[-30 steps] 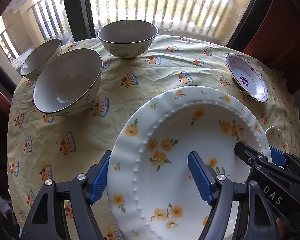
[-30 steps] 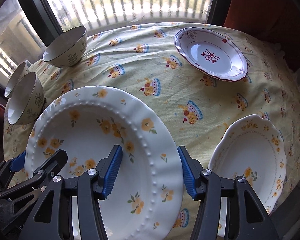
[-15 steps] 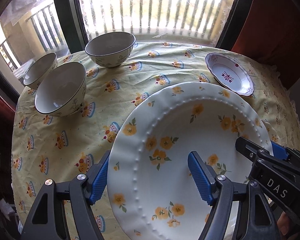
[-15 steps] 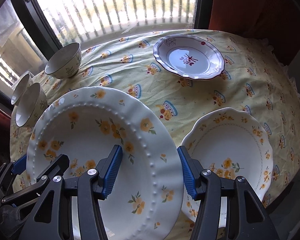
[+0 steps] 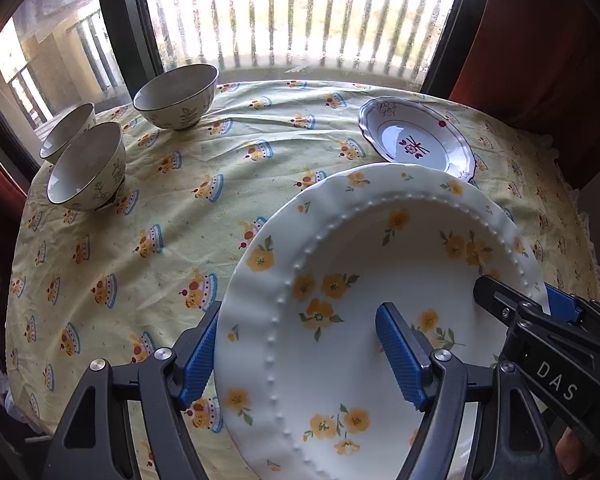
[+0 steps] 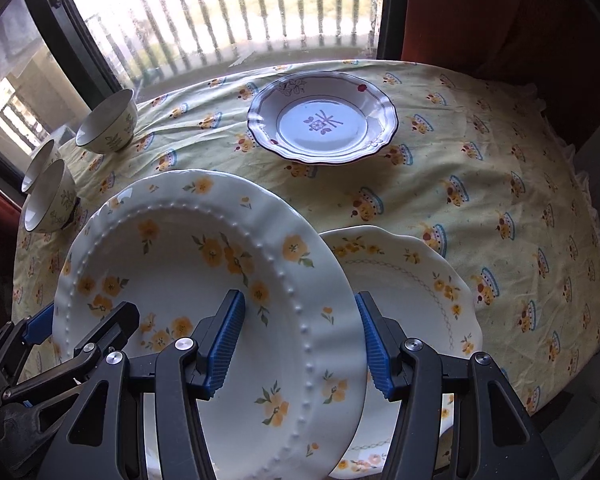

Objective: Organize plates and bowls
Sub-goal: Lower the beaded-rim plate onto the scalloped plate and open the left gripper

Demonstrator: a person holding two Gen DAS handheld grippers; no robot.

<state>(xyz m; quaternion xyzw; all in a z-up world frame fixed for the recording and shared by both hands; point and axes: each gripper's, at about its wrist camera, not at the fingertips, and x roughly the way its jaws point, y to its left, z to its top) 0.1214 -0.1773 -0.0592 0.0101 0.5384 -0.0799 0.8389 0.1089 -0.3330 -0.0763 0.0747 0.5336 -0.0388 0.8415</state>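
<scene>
The left gripper [image 5: 300, 350] occupies the lower centre of the left wrist frame, angled steeply downward, with one blue pad on each face of the large plate's [image 5: 380, 280] rim, clamping it. The right gripper [image 6: 300, 340] sits at the lower centre of the right wrist frame in the same steep attitude, its pads clamping the opposite rim. Each gripper's black body also shows in the other's lower corner.

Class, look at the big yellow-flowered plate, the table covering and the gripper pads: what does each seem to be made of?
Yellow-flowered plate: likely glazed ceramic; glossy white surface with window glare and moulded beads.
Table covering: woven cloth, matte; it creases and has a printed pattern.
Gripper pads: probably blue rubber or soft plastic; ribbed and dull.
</scene>
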